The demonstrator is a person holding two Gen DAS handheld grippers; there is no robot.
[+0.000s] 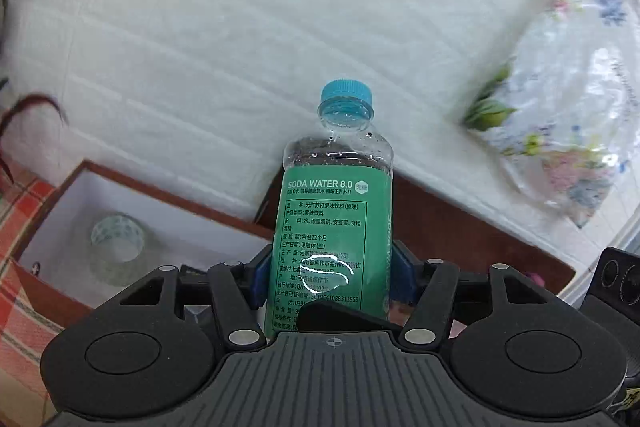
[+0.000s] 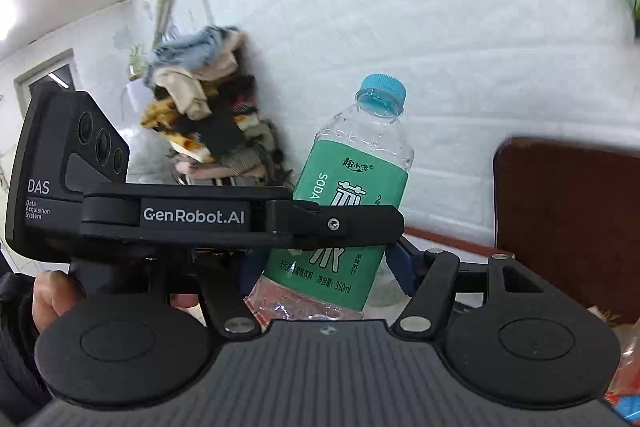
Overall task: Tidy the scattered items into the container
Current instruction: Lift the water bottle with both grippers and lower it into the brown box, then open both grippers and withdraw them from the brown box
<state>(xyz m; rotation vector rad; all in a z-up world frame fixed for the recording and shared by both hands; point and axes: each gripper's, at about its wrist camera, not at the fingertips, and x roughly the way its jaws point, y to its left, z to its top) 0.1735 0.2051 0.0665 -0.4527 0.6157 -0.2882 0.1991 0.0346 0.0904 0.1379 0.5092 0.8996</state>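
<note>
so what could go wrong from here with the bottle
1. The soda water bottle is gripped low on its smooth label by the left gripper; it may tip or slide out in transit.
2. The box already holds a tape roll; dropped there, the bottle could land on it and roll.

A white wall (image 1: 248,27) with raised brick lines is filling most of both views. In the right wrist view, a pile of folded clothes (image 2: 208,111) is leaning against this wall, a doorway (image 2: 48,75) is showing far left, and bright light is falling on the ceiling.
</note>
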